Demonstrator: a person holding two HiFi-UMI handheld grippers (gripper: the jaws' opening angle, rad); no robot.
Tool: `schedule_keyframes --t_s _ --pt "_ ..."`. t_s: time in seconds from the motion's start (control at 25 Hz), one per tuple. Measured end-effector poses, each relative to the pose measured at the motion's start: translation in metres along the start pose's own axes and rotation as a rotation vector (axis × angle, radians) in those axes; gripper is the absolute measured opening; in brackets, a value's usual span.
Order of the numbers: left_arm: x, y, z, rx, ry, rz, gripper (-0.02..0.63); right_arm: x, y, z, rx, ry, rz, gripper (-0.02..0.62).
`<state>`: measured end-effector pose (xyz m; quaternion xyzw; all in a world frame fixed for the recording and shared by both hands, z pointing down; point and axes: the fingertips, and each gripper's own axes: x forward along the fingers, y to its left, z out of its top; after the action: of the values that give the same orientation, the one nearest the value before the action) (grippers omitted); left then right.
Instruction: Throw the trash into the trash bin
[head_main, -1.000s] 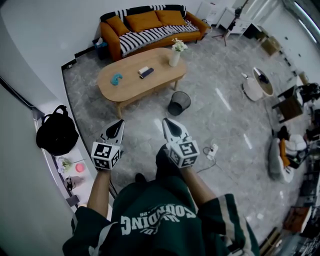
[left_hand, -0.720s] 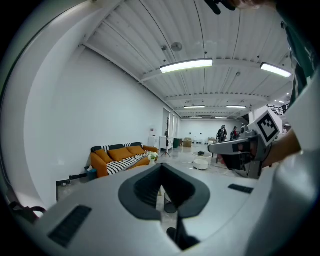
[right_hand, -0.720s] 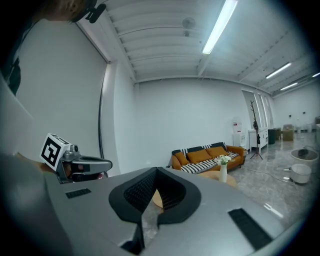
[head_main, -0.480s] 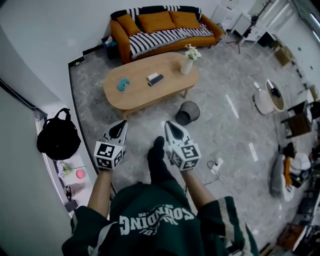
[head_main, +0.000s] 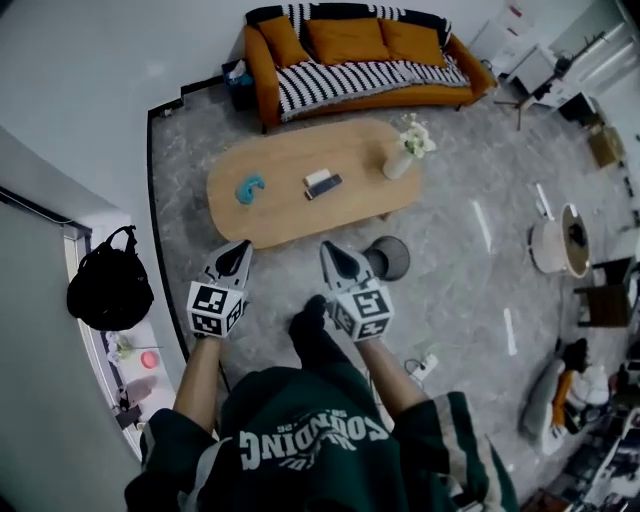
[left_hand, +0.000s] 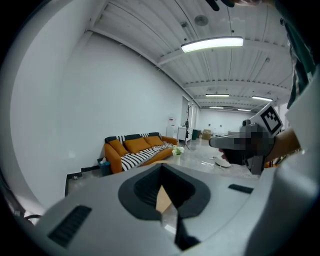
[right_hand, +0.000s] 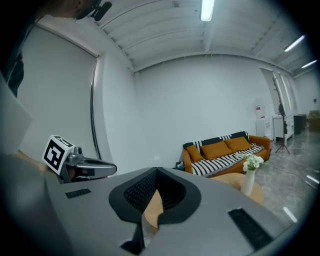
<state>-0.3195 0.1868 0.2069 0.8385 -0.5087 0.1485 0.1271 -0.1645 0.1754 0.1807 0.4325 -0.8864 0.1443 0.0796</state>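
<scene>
The dark mesh trash bin (head_main: 390, 258) stands upright, mouth up, on the floor just beside the wooden table's (head_main: 290, 210) near edge. The right gripper (head_main: 330, 250) cuts off its left side. On the table, a blue scrap (head_main: 249, 185) is too small to identify. A white-and-dark pair (head_main: 322, 183) lies roughly along the table's length. The left gripper (head_main: 238, 252) and the right have their jaws together, empty, short of the table.

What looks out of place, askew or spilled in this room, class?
Nothing is spilled or toppled: the vase stands upright on the table, the bin upright beside it. Only a power strip lies loose on the open floor.
</scene>
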Motion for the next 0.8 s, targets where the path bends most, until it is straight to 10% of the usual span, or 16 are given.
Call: schedule_keyframes --t_s 0.8 --pt "0.131 0.084 0.022 -0.036 0.097 0.142 0.002 0.111 -0.099 0.032 0.011 0.08 0.112 0.0"
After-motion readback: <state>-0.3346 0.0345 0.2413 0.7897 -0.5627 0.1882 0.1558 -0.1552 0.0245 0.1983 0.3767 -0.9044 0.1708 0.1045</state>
